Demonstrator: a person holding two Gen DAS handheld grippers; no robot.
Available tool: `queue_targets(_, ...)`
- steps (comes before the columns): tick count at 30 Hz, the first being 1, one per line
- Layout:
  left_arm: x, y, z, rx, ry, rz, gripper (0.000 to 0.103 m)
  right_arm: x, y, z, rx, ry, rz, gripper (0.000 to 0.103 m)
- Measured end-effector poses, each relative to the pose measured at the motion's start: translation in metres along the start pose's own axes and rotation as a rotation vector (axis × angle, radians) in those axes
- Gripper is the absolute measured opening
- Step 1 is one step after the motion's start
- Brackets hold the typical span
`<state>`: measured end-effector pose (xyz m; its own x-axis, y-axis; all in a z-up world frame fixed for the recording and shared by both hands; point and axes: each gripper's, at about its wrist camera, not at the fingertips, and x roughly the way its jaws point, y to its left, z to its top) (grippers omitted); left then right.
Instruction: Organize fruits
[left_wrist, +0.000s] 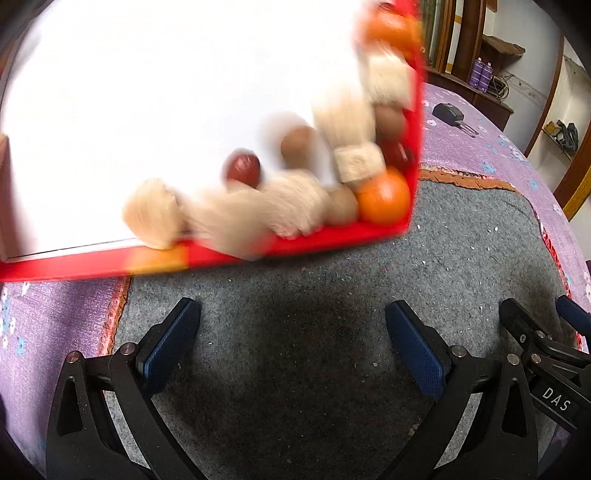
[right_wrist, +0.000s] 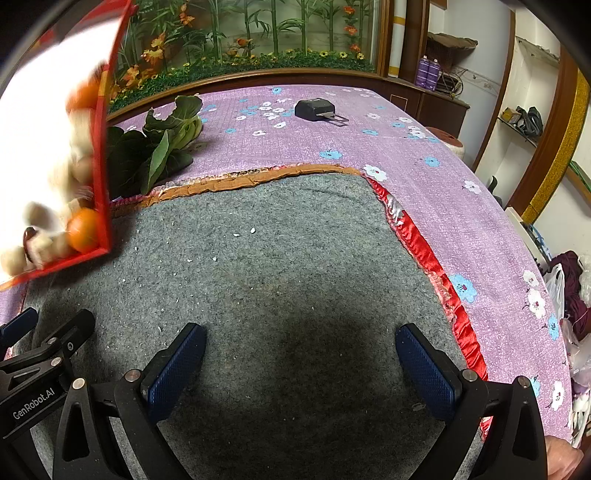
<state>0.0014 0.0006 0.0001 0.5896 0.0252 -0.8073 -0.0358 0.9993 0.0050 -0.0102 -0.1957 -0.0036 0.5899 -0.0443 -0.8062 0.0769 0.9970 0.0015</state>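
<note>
With both the left gripper (left_wrist: 293, 332) and right gripper (right_wrist: 301, 354) spread empty over the grey mat (right_wrist: 280, 258), the tilted red tray (left_wrist: 332, 236) of blurred fruit at upper left probably wanted settling before reaching for an orange (left_wrist: 384, 199).

both views look forward and down along their own fingers, close above the grey mat (left_wrist: 332, 314). the left wrist view faces the red tray (left_wrist: 332, 236) at close range; the right wrist view sits beside it, catching the tray at its left edge. both share mat, tray and purple cloth (right_wrist: 424, 155).
</note>
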Motion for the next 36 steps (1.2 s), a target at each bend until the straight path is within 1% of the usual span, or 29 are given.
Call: queue_targets(36,-0.0001,-0.0010,0.0009,0.001,0.001,-0.002,0.103,-0.0003,0.0001,-0.0001,0.001,0.000,-0.004,0.103)
